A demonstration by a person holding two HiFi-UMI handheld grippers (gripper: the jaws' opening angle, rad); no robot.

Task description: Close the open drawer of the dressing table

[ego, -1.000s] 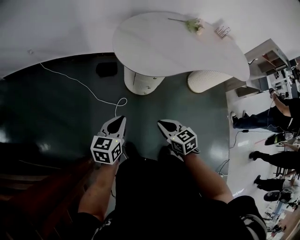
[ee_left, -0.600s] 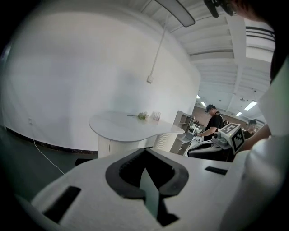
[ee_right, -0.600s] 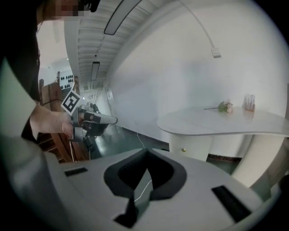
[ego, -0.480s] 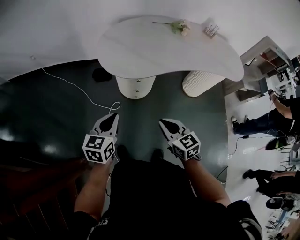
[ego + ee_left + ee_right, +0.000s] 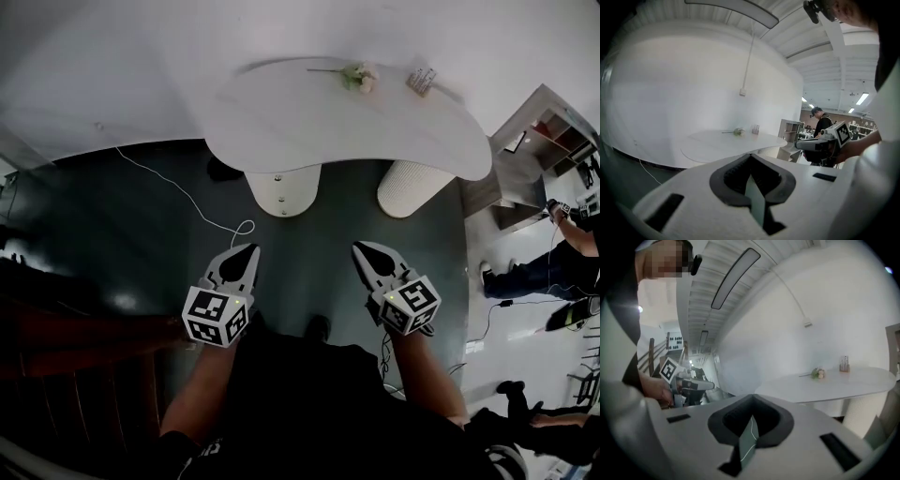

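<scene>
Dark floor (image 5: 122,234) fills most of the head view, and a white dressing table (image 5: 309,122) with a curved top stands against the pale wall ahead of the person. Under the top's near edge, left of centre, is a rounded drawer pedestal (image 5: 281,192) with two small knobs on its front. From this steep angle it is not possible to tell which drawer is out, or how far. A ribbed white drum (image 5: 410,190) stands under the top's right end.

The left gripper (image 5: 248,251) and right gripper (image 5: 360,249) are held low over the floor, well short of the pedestal, each with its jaws pressed together and nothing between them.

A thin white cable (image 5: 178,187) trails across the floor to the left. A flower sprig (image 5: 358,77) and a small holder (image 5: 422,81) sit by the top's far edge.

The drawer is probably rigid, light and on runners, so it should need a push rather than a grasp. The best contact is likely closed jaw tips set on the front beside a knob, driven straight in. The rounded front could let a tip slide off sideways.
</scene>
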